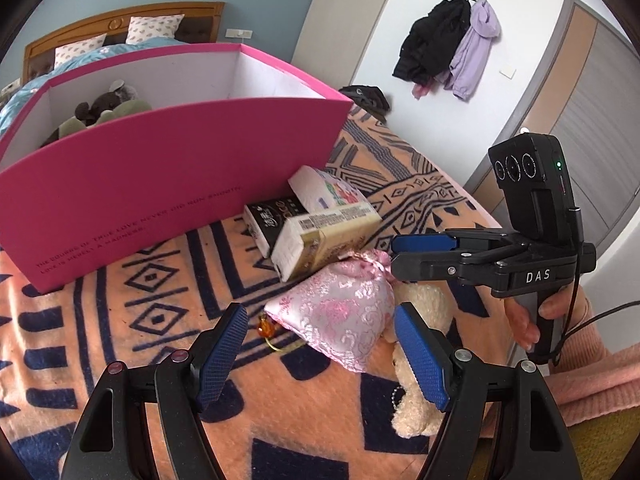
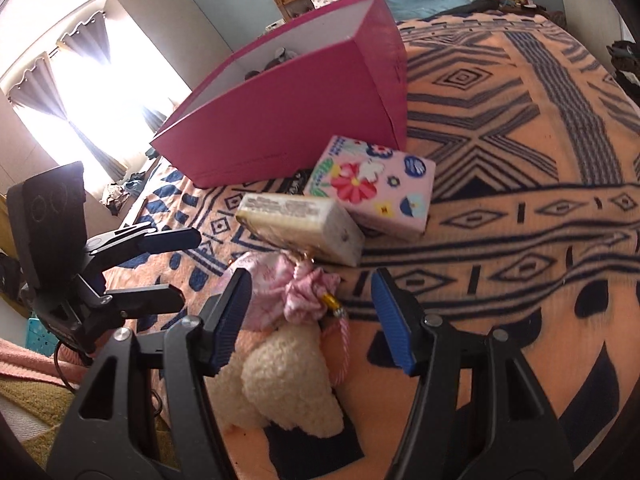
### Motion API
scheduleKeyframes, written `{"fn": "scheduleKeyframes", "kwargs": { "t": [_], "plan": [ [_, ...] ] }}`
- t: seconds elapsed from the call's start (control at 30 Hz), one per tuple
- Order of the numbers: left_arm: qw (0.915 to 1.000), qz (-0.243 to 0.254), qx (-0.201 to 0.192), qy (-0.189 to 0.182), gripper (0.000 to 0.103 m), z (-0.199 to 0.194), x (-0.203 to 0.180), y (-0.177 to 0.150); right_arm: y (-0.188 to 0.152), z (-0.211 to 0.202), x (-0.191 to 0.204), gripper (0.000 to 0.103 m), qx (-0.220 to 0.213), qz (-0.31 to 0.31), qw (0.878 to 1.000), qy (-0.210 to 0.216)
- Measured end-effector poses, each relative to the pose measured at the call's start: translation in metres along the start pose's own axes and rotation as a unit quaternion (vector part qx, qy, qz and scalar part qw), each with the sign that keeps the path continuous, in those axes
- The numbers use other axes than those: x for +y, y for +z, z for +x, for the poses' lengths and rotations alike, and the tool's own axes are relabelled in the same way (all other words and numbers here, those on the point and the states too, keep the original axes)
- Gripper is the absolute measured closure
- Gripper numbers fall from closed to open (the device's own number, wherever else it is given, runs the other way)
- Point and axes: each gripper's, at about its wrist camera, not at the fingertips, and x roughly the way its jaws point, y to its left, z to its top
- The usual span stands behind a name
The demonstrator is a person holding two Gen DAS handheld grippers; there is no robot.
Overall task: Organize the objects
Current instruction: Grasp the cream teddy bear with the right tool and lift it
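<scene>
A pink box (image 1: 168,184) (image 2: 288,120) stands on the patterned blanket with dark and green plush toys (image 1: 100,110) inside. In front lie a gold-white tissue pack (image 1: 324,236) (image 2: 300,226), a floral tissue pack (image 1: 332,190) (image 2: 372,188) and a black pack (image 1: 266,218). A pink silk pouch (image 1: 340,318) (image 2: 280,288) lies beside a cream plush bear (image 1: 416,392) (image 2: 280,384). My left gripper (image 1: 320,354) (image 2: 178,264) is open around the pouch, not touching. My right gripper (image 2: 312,320) (image 1: 394,250) is open above the bear and pouch.
The orange and navy blanket (image 1: 120,320) (image 2: 520,160) covers the surface. A bed with pillows (image 1: 100,40) stands behind the box. Coats (image 1: 452,48) hang on the wall at the right. A bright curtained window (image 2: 80,80) is at the left.
</scene>
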Motion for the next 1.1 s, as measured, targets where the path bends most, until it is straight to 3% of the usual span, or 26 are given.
{"fn": "scheduleKeyframes", "kwargs": {
  "t": [0.13, 0.4, 0.5, 0.57, 0.7, 1.1],
  "plan": [
    [0.9999, 0.011, 0.008, -0.01, 0.025, 0.001, -0.008, -0.005, -0.01, -0.009, -0.002, 0.039, 0.002, 0.005, 1.0, 0.003],
    [0.9993, 0.023, 0.02, -0.02, 0.025, 0.004, -0.018, -0.01, -0.03, -0.014, 0.021, 0.04, 0.023, -0.043, 0.999, 0.009],
    [0.9993, 0.022, 0.018, -0.023, 0.025, 0.003, -0.019, -0.011, -0.034, -0.008, 0.019, 0.046, 0.031, -0.036, 0.999, 0.012],
    [0.9992, 0.021, 0.021, -0.027, 0.025, 0.003, -0.02, -0.013, -0.033, -0.007, 0.018, 0.059, 0.025, -0.031, 0.999, 0.018],
    [0.999, 0.017, 0.024, -0.034, 0.025, 0.003, -0.021, -0.016, -0.036, -0.007, 0.017, 0.065, 0.025, -0.03, 0.999, 0.018],
    [0.9954, 0.025, 0.002, -0.093, 0.025, -0.015, -0.032, -0.008, -0.01, -0.054, 0.03, 0.066, -0.048, -0.048, 0.997, 0.023]
  ]
}}
